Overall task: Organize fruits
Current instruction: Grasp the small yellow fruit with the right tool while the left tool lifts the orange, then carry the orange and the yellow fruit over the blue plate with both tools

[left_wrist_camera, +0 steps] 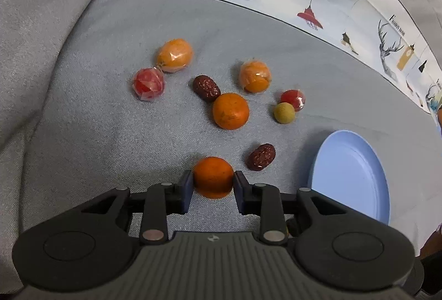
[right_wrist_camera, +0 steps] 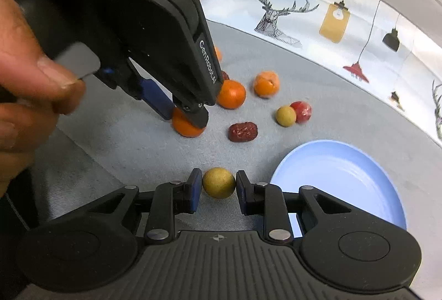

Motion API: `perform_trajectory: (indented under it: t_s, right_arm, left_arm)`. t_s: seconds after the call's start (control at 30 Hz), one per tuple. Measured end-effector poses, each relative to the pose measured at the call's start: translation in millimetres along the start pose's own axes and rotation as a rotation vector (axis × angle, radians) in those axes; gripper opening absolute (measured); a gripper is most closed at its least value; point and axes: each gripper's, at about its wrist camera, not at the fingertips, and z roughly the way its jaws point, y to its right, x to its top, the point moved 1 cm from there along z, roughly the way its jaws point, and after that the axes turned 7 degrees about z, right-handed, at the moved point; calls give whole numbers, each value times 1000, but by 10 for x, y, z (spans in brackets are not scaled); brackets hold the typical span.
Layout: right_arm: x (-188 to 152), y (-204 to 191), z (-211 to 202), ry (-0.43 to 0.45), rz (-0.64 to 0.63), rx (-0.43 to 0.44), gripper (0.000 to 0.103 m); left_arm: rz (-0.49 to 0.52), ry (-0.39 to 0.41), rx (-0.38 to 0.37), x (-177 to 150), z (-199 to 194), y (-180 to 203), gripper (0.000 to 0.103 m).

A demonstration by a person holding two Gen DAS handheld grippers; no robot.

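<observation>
**Both grippers down on fruit, plate bare**

Through the left wrist camera, the left gripper (left_wrist_camera: 212, 181) had its jaws pressed against a bare orange (left_wrist_camera: 213, 177) on the grey cushion (left_wrist_camera: 96, 120). I counted two bare oranges, two wrapped orange fruits, two wrapped red ones, two dates and one yellow-green ball. The blue plate (left_wrist_camera: 356, 178) sat at the right.

Through the right wrist camera, the right gripper (right_wrist_camera: 218, 184) straddled another yellow-green ball (right_wrist_camera: 219, 183), slim gaps showing either side. A hand (right_wrist_camera: 25, 79) held the left gripper.
</observation>
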Motion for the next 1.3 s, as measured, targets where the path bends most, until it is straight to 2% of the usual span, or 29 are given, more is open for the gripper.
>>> perform_trajectory:
  t_s: [0.27,0.33,0.47,0.67,0.83,0.93,1.17,1.3]
  right_arm:
    - [39,59,72,-18,19,36,28]
    - [44,65,73,-21,23,41,28]
    - [69,99,10,-6,43,43,28]
    - [142,201,-228,65,67,55,28]
    - [162,386,-444,92,161,27,28]
    - [213,587,-693,143,203,11,28]
    - [228,1333,-1370,256,318,-67,28]
    - [56,1779,-1533,285,461,-110,28]
  left_arm:
    - [24,-23,-22,1,108,62,39]
    - [37,-18,-26,0,114,89,32]
    - [48,8,-34,-14,54,96,31]
    - [113,142,-7,-38,-225,206,31]
    - [183,256,42,-180,-515,356,31]
    - [237,308,45,-250,-635,456,31]
    - [295,345,37,-398,-838,641,31]
    - [324,361,37,-395,-912,777,31]
